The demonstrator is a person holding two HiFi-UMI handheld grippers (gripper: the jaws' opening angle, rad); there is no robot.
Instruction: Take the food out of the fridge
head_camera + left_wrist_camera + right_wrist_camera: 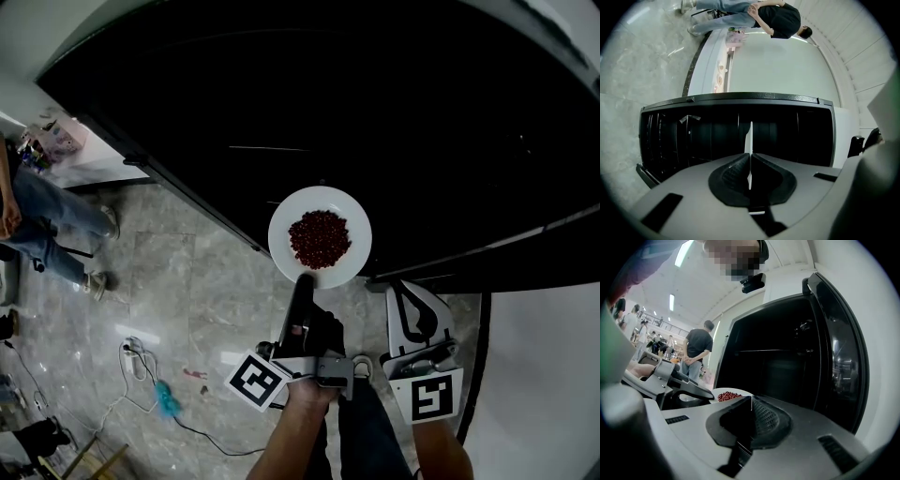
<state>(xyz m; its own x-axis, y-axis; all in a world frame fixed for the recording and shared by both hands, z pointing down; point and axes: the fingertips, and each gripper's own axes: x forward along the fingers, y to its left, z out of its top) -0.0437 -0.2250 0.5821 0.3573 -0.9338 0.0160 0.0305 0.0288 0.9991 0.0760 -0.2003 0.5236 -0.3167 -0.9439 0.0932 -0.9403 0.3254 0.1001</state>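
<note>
A white plate (286, 234) carrying a heap of red beans (320, 238) hangs level just in front of the open black fridge (375, 122). My left gripper (303, 278) is shut on the plate's near rim. In the left gripper view the plate (751, 133) shows edge-on as a thin white line pinched between the pads. My right gripper (405, 287) hangs to the right of the plate, apart from it, shut with nothing in it. From the right gripper view (751, 401) I see the plate (740, 392) with the beans (729, 396), the left gripper (679, 383) and the dark fridge interior (778, 362).
The fridge door (843, 357) stands open on the right. A person (47, 220) stands on the marble floor at the left, and a cable with a blue object (166, 400) lies there. More people (697, 352) stand beyond. A white counter (778, 70) lies past the fridge.
</note>
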